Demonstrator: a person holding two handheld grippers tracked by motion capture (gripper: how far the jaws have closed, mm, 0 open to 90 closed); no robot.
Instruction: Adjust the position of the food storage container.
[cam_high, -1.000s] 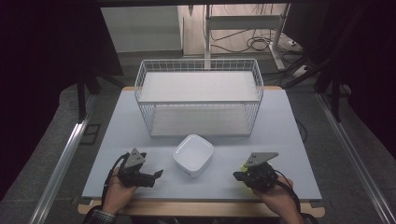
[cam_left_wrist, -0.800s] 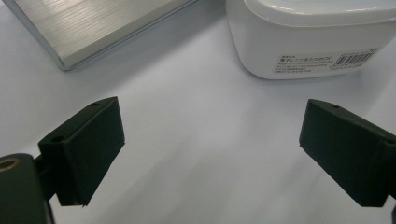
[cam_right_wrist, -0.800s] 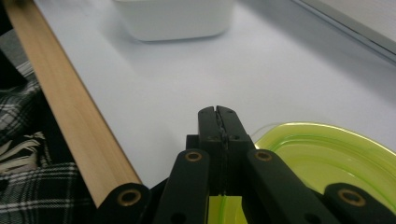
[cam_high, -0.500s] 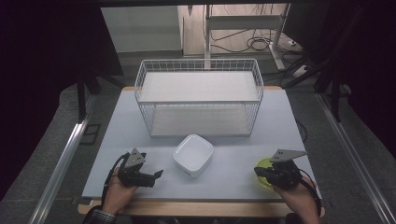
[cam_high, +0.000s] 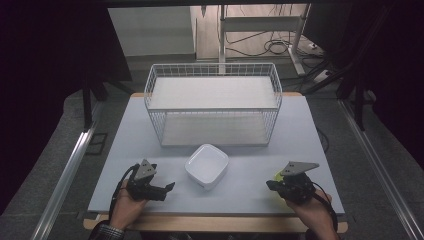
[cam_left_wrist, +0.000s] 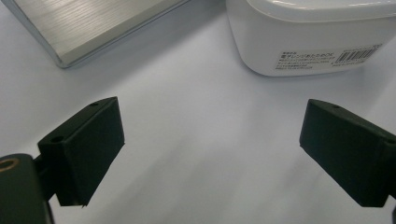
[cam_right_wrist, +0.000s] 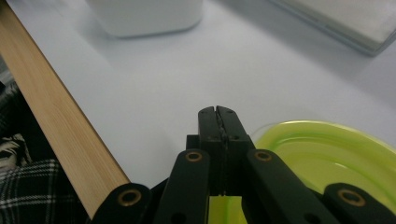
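Open tabletop (cam_high: 250, 192) between container (cam_high: 206, 166) and front edge

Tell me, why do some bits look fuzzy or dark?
High view: the room around the pale table is nearly black. Left gripper view: the square white plastic container is sharp enough to show its barcode label. Right gripper view: the white container and the translucent yellow-green plastic dish are blurred.

A pale grey table (cam_high: 310, 145) with a wooden front edge carries a white wire basket (cam_high: 213, 102), a white square container (cam_high: 207, 165) and a yellow-green lid (cam_right_wrist: 327, 154).
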